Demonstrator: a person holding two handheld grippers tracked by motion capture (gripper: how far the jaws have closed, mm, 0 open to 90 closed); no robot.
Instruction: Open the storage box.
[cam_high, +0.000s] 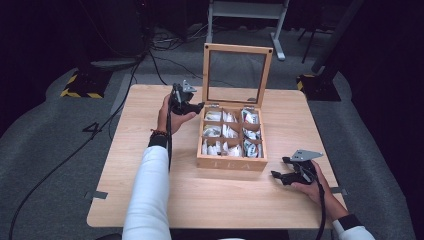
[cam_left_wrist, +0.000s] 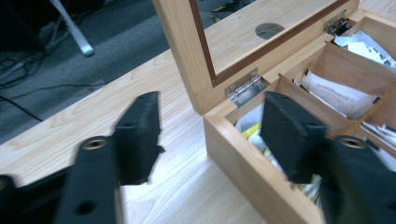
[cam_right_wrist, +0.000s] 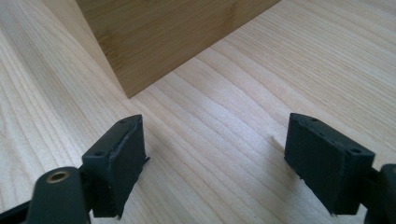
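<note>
Tea box of pale wood stands near the middle of the bench, its glass-paned lid swung up and standing upright on the far side. Six compartments lie exposed in two columns of three, each holding white paper sachets.

At the box's far left corner, the left gripper is held above the bench by the left hand, pointing toward the hinge side of the box. Its jaws are released, with nothing between them. In the left gripper view one jaw hangs over bare bench outside the box and the other over the nearest compartment, with the box's left wall below the gap between them. A metal hinge joins the lid frame to the box just beyond the jaws; the pads touch neither the lid nor the wall.

Near the box's front right corner, the right gripper is held low over the bench by the right hand, a grey three-cornered plate on top of it. In the right gripper view its jaws stand wide apart and empty over the wood grain, with a corner of the box just ahead and apart from them.

A white sleeve covers the left forearm.
</note>
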